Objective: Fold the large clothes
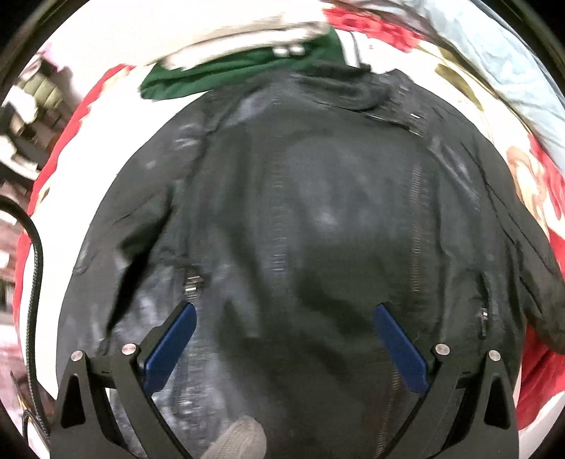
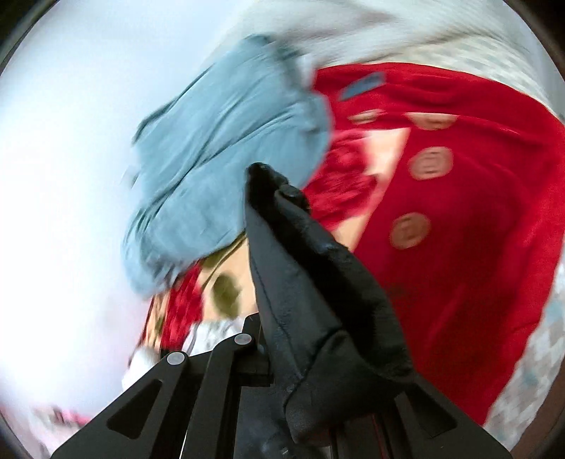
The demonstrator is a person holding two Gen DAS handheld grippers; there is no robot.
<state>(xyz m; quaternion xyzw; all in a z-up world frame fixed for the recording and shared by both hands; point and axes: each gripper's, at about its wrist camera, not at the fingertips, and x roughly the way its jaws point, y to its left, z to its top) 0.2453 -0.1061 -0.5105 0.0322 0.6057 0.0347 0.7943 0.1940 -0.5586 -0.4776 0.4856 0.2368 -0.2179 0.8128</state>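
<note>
Crowding black jacket (image 1: 300, 219): green garment (image 1: 226, 74), blue cloth (image 2: 226, 159), left claw (image 1: 284, 310) apart, right claw (image 2: 282, 353) clamped on jacket.

Green garment (image 1: 243, 72) bunched at 12 o'clock in left view, partly overlain by white cloth (image 1: 226, 31). Floral red-and-cream bedsheet (image 1: 529, 166) spread beneath. Light blue garment (image 2: 226, 159) heaped at 11 o'clock in right view; red cloth with round motifs (image 2: 466, 212) at 2 o'clock. Motion blur noted.

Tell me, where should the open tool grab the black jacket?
Likely the left sleeve edge of the black jacket, coming in from its left side. It lies flat, so only that loose edge gives the open left tool something to pinch.
</note>
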